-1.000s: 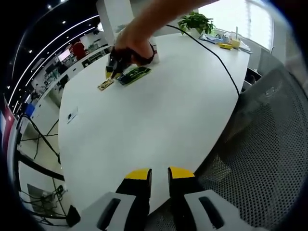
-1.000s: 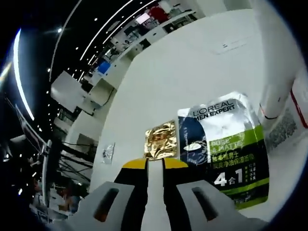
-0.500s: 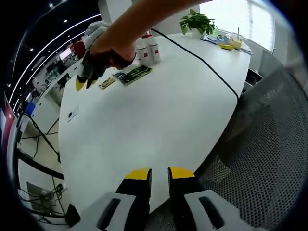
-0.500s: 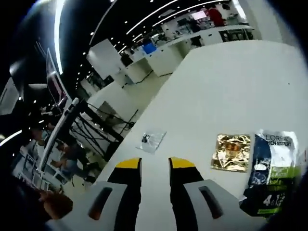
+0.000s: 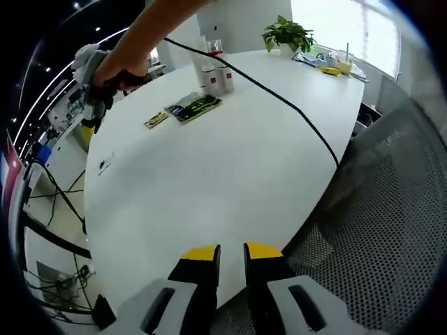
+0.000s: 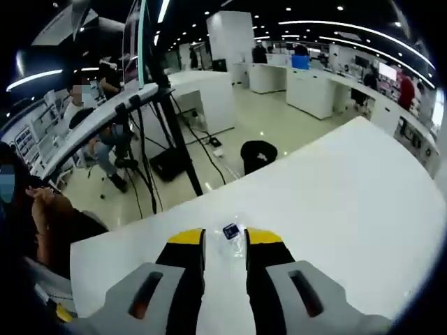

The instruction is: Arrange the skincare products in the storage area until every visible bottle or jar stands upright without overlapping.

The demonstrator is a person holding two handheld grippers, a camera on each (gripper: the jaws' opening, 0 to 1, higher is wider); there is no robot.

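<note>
While my left gripper [image 5: 222, 252] idles at the near edge of the bench [image 5: 230, 160], jaws a little apart and holding nothing, my right gripper [image 5: 93, 112] is out at about ten o'clock in the left gripper view, carried past the far-left rim of the bench. I judge it is there to reach the small clear packet [image 6: 231, 235], which lies flat near that edge and well apart from the rest. In the right gripper view my right gripper [image 6: 223, 239] has its jaws slightly apart with the packet just ahead of the tips and between them; nothing is clamped yet. That view also takes in the office floor beyond the edge, a tripod [image 6: 164, 105] and seated people, none of which tells me how the skincare items stand. For that I rely on the left gripper view: the white bottles [image 5: 213, 70] stand upright in a close group at twelve o'clock, and just in front of them the green sachet [image 5: 193, 107] and the small gold sachet [image 5: 156, 120] lie flat side by side, not overlapping. A black cable [image 5: 279, 98] trails across the bench from my right arm toward the near-right edge. Flat sachets cannot stand, so my guess is they need tidying only.
</note>
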